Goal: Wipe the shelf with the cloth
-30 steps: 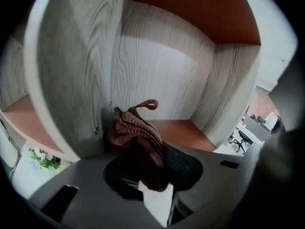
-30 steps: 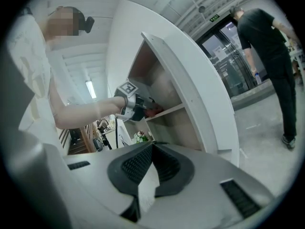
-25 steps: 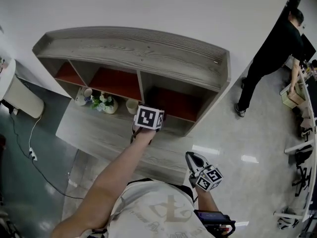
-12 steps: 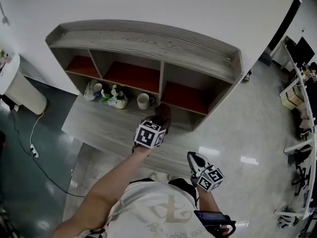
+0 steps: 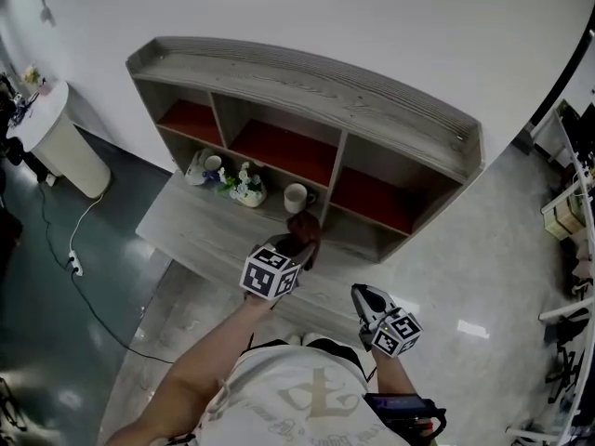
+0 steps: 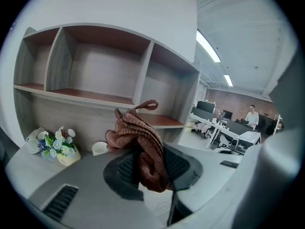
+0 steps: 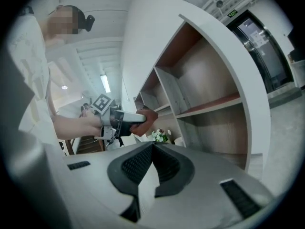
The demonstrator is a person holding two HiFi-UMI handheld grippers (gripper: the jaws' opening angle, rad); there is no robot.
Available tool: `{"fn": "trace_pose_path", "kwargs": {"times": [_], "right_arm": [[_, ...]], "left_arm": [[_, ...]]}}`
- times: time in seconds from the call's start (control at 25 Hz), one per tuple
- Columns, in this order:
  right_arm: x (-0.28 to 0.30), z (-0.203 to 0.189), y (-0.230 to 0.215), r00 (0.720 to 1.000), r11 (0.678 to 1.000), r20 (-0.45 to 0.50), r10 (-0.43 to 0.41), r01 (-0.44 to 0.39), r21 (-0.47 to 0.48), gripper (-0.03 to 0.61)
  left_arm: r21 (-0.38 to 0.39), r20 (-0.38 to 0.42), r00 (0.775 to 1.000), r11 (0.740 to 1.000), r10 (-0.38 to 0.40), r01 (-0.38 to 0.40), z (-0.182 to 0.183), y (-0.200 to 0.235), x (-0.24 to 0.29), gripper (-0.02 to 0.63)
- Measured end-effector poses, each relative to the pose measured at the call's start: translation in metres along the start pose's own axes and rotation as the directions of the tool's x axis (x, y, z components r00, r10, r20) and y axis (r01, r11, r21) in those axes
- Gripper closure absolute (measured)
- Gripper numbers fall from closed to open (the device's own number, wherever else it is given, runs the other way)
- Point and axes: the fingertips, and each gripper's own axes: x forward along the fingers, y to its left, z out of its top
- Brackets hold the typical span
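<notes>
The left claw (image 6: 151,170) is clamped on the bunched brown cloth (image 6: 137,135), which sticks up out of its jaws. The cloth hangs in the air over the table (image 5: 200,238), in front of the wooden shelf (image 5: 307,80) and apart from it, near the white mug (image 5: 296,197) that stands beside a flower vase (image 5: 246,186). The right claw (image 7: 153,146) sits low near the person's body, its jaws closed together with nothing between them.

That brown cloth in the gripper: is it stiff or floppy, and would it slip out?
Probably floppy: the cloth bunches in loose folds and droops from the left gripper. Likely light, since one pinch holds the whole wad. Its ribbed knit looks grippy, so slipping seems unlikely.
</notes>
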Motion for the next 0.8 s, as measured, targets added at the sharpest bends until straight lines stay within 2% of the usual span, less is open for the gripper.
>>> {"fn": "trace_pose_path", "kwargs": {"times": [0.32,0.56,0.8], "right_arm": [[0.03,0.019,-0.012,0.99,0.99,-0.014,0.137,-0.137,-0.019,0.574],[0.039,0.029,-0.03,0.98,0.98,-0.013,0.196,-0.197,-0.026,0.574],[0.045,0.03,-0.03,0.971,0.971,-0.004,0.238,-0.238,-0.017,0.574]], "left_arm": [[-0.033,0.057,0.994,0.995,0.095,-0.093,0.021,0.024,-0.01,0.511],[-0.046,0.097,0.985,0.989,0.142,-0.138,0.043,0.029,-0.012,0.511],[-0.013,0.133,0.976,0.985,0.173,-0.173,0.072,0.043,-0.015,0.511]]}}
